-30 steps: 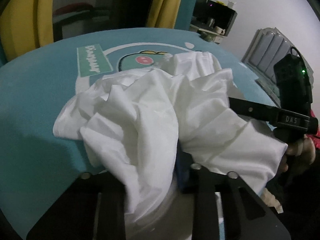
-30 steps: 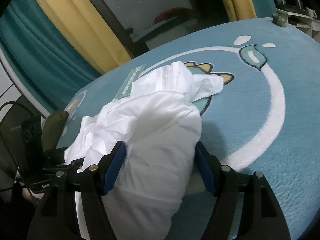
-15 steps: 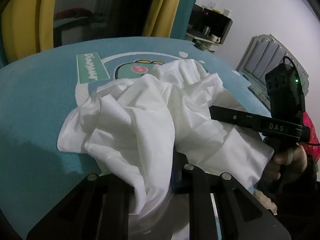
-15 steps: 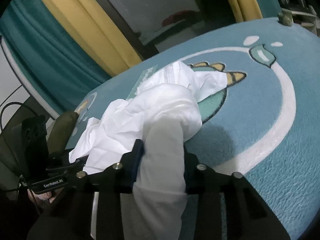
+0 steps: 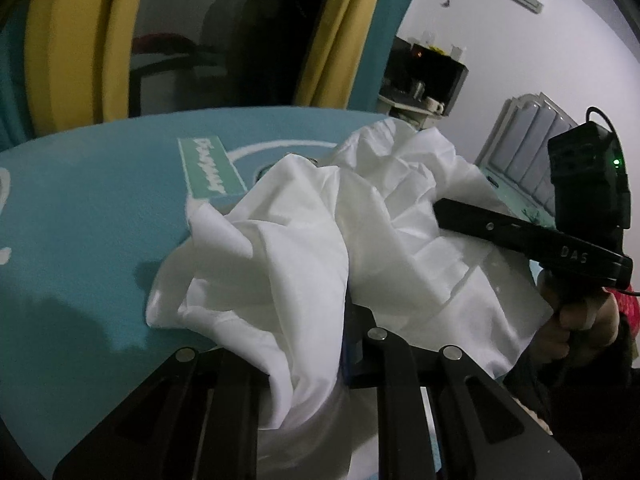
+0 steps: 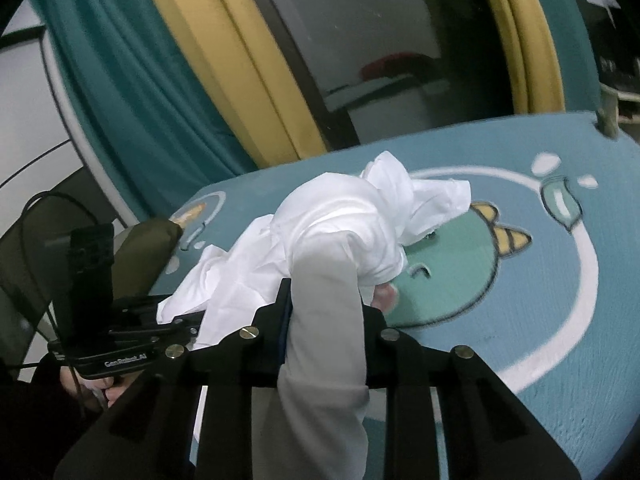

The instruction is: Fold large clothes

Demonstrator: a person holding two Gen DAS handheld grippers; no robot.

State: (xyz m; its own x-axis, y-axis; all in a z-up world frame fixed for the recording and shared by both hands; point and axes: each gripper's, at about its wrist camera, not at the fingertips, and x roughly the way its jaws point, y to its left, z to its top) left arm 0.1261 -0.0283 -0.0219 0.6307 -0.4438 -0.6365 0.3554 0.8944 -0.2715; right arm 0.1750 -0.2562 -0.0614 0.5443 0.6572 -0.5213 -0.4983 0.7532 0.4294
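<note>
A crumpled white garment (image 5: 300, 240) is bunched up over a teal dinosaur rug (image 5: 80, 240). My left gripper (image 5: 316, 340) is shut on a hanging fold of it, lifted off the rug. In the right wrist view my right gripper (image 6: 326, 312) has a thick roll of the garment (image 6: 340, 220) pinched between its jaws, which are still closing. One black finger (image 5: 480, 226) of the right gripper lies across the cloth in the left wrist view. The left gripper (image 6: 176, 312) sits low at the left, against the cloth's edge.
The rug (image 6: 540, 300) spreads to the right with a green dinosaur print. Yellow and teal curtains (image 6: 240, 80) and a dark glass door stand behind it. An olive cushion (image 6: 148, 248) lies at the left. A shelf with cups (image 5: 424, 92) and a white panel (image 5: 532, 140) are at the right.
The right gripper's jaws went from wide around the bundle to pinched on it. Both grippers rose, and the garment lifted with them.
</note>
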